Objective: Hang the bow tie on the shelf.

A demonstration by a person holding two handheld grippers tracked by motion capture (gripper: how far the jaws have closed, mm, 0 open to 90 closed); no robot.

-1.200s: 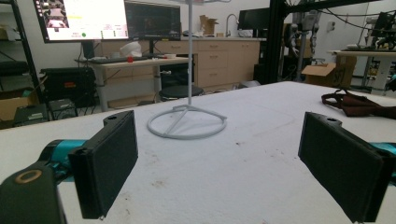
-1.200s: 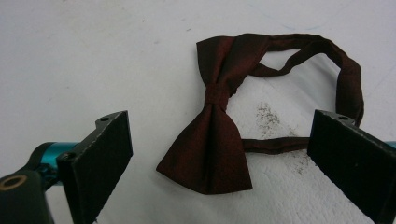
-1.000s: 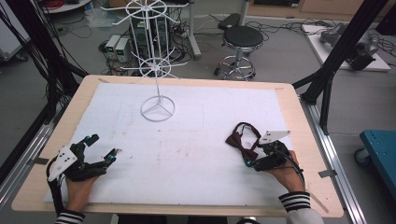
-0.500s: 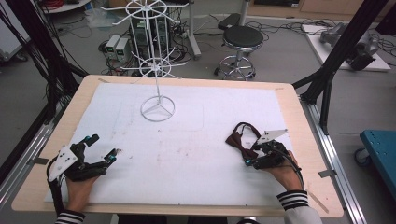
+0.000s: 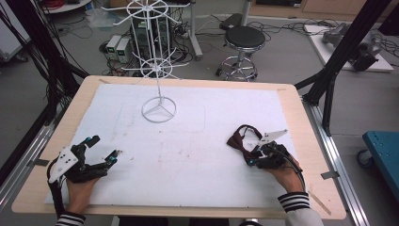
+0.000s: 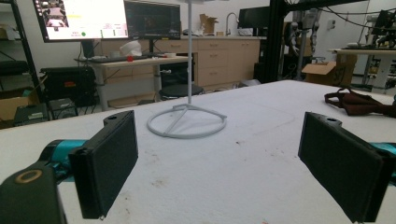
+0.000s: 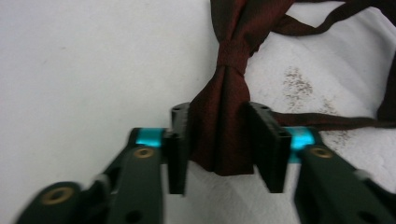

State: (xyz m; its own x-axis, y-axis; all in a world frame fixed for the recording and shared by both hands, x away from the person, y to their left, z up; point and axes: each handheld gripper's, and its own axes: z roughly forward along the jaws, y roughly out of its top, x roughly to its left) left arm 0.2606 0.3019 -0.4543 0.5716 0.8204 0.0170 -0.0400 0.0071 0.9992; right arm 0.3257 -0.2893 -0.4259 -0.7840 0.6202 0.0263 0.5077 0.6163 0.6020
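Bow tie [image 7: 224,116], just one, lies near the desk [image 5: 188,141] right edge, my right fingers [image 7: 271,144] closing on one wing, pads touching. One wire stand [image 5: 159,109] sits far back; my left fingers [image 6: 112,163] stand apart over open desk.

A grey floor [image 5: 282,56] lies beyond the table, strewn with cables. A black round stool [image 5: 242,37] stands far right. Monitors [image 6: 107,18] and wooden cabinets [image 6: 224,58] line the far wall.
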